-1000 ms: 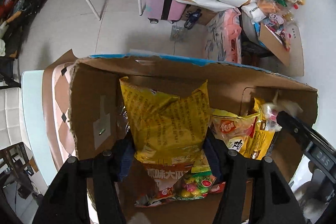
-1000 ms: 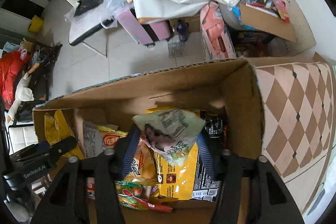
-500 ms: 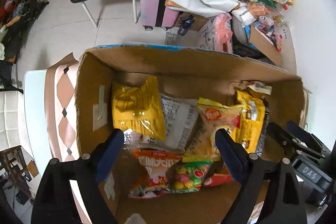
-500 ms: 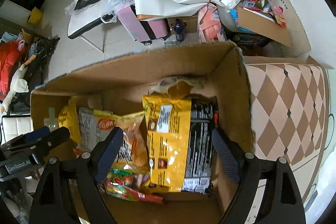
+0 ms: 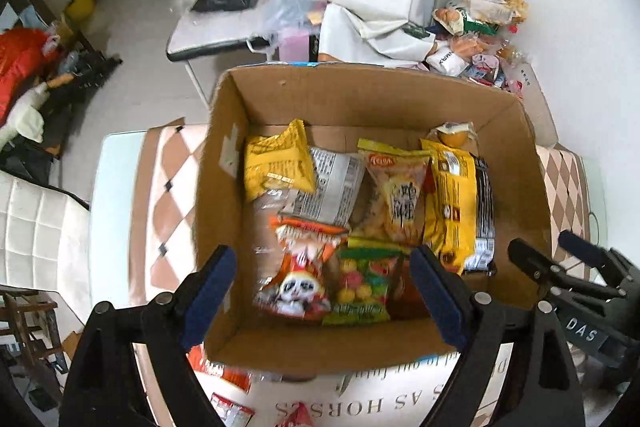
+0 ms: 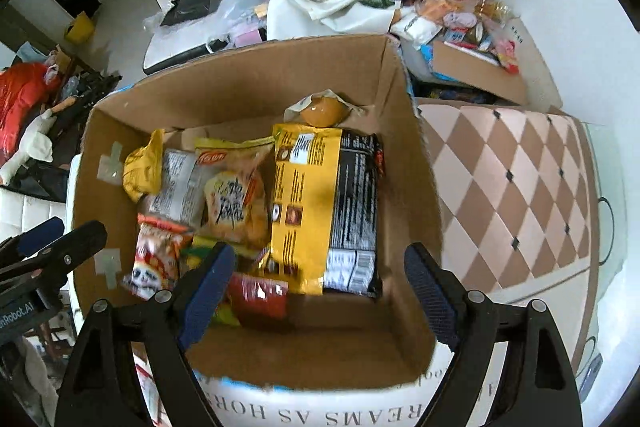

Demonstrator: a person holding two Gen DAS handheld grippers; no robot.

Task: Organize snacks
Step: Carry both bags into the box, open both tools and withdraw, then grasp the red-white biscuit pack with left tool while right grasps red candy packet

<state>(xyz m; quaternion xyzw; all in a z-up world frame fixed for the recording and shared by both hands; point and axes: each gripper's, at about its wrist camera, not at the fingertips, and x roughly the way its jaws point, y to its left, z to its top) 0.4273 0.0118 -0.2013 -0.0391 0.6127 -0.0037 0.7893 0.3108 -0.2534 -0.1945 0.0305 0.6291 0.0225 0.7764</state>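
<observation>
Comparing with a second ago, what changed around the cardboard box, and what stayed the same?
Both hand-held grippers let go: the left hand-held gripper released the yellow bag, the right hand-held gripper the pale packet. Both lie in the cardboard box. The jaws opened wide and are empty, and both have pulled up and back above the box. The box and the other snacks kept their places.

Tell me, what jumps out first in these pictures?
An open cardboard box fills the middle, its floor strewn with bright snack bags, a long yellow bag towards its right side. Two black tongs with blue pads hang open above it. Behind, another snack pile crowds a grey chair.
</observation>
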